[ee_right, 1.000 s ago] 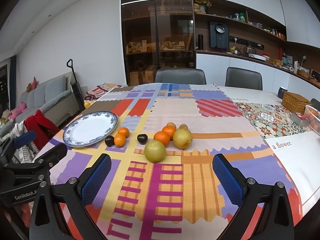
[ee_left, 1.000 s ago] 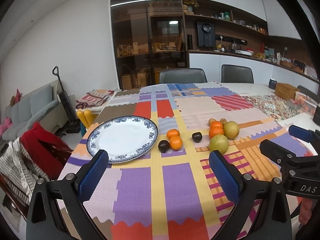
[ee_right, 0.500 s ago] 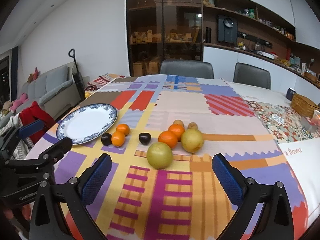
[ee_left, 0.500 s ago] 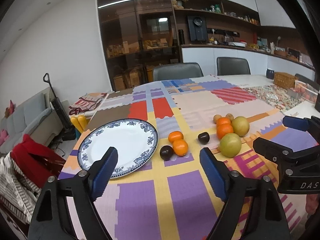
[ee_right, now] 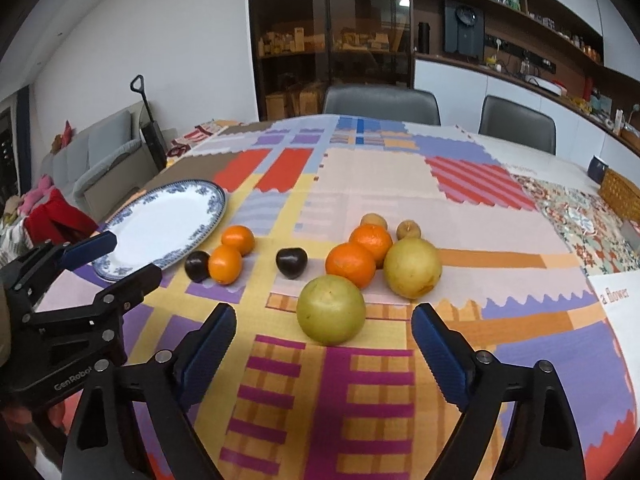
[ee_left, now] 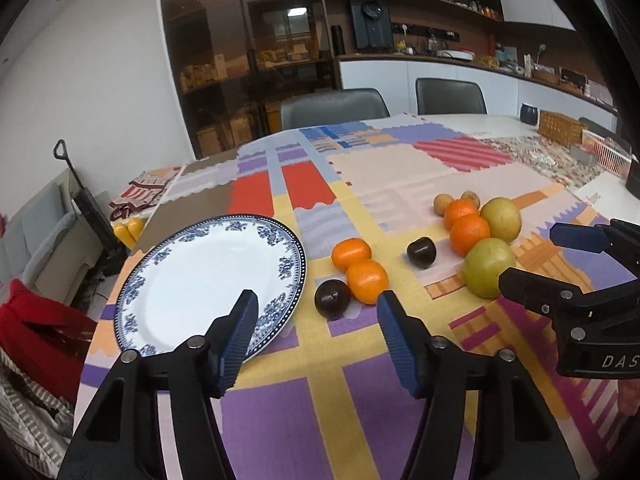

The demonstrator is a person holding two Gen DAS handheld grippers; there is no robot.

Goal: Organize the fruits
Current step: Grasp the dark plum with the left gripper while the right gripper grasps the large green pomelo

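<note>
A blue-rimmed white plate (ee_left: 200, 272) (ee_right: 160, 224) lies empty at the table's left. Right of it lie a dark plum (ee_left: 332, 298) (ee_right: 197, 266), two small oranges (ee_left: 366, 280) (ee_right: 225, 264), a second plum (ee_left: 421, 252) (ee_right: 291, 262), two larger oranges (ee_left: 469, 234) (ee_right: 350, 264), two yellow-green pears (ee_left: 489, 267) (ee_right: 331, 309) and two small brown fruits (ee_right: 408, 229). My left gripper (ee_left: 316, 312) is open just short of the near plum. My right gripper (ee_right: 322, 330) is open, jaws either side of the near pear.
A patchwork cloth (ee_left: 320, 380) covers the table. Two grey chairs (ee_right: 380, 102) stand at the far side. A wicker basket (ee_left: 560, 130) and a pink rack sit far right. A red garment (ee_left: 36, 332) hangs off the table's left edge.
Both grippers have moved forward and lower toward the fruit. The left one has closed in on the plum and small oranges, the right one on the near pear. Both stay open.
</note>
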